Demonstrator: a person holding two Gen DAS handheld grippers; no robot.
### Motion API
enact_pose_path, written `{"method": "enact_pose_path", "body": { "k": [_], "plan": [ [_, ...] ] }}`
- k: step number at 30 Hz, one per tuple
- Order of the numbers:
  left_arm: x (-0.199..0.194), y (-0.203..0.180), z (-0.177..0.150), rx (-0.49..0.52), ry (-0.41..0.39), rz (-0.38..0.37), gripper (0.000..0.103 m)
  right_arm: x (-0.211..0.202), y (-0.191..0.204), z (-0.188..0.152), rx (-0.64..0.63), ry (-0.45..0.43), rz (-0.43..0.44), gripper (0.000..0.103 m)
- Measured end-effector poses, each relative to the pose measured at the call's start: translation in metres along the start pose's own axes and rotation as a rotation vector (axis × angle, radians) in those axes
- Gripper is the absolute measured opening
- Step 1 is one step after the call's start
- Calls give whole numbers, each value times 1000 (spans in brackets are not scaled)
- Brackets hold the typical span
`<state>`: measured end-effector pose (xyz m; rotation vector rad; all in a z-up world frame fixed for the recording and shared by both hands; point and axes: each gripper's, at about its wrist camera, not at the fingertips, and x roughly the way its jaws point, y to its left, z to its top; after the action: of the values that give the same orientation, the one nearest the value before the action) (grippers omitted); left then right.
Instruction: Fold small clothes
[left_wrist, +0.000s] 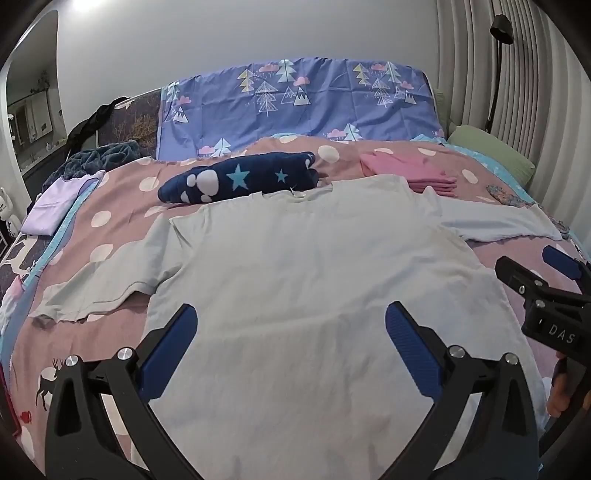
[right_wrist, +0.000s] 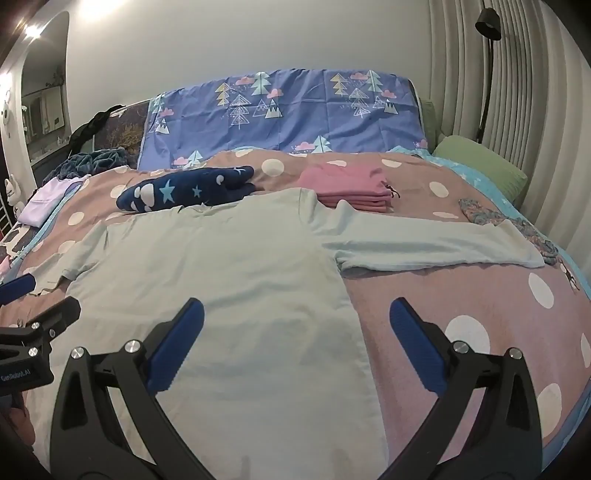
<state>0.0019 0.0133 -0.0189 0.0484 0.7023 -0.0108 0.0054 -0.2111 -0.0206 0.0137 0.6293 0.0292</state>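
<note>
Bedroom setup here: a bed with a soft pink polka-dot blanket (right_wrist: 461, 295) spread over it, ribbed cream curtains off to the right. From my feed, the left gripper (left_wrist: 290, 343) sits with its jaws spread wide, gripping nothing, the ridged blue pads (left_wrist: 413, 350) floating above the lower body of a pale mint t-shirt (left_wrist: 314, 258). The right gripper (right_wrist: 295, 339) is likewise gaping and empty-handed, one pad over the shirt's right side edge, the other over bare blanket. The shirt lies flat, matte cotton, both sleeves stretched outward, collar pointing away from me. Just past the collar there's a plush navy bundle with stars (left_wrist: 243, 177), and to its right a neat folded pink stack (right_wrist: 351, 188). Further back, a purple sheet with tree prints (left_wrist: 295, 99) and a green pillow (right_wrist: 480, 162) beyond the right jaws.
</note>
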Motion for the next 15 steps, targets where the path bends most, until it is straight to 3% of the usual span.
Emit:
{"method": "enact_pose_path", "body": {
  "k": [15],
  "plan": [
    [7,-5,-3,0,32,2,102,-2,3,1,-5,0,-4,101]
  ]
}}
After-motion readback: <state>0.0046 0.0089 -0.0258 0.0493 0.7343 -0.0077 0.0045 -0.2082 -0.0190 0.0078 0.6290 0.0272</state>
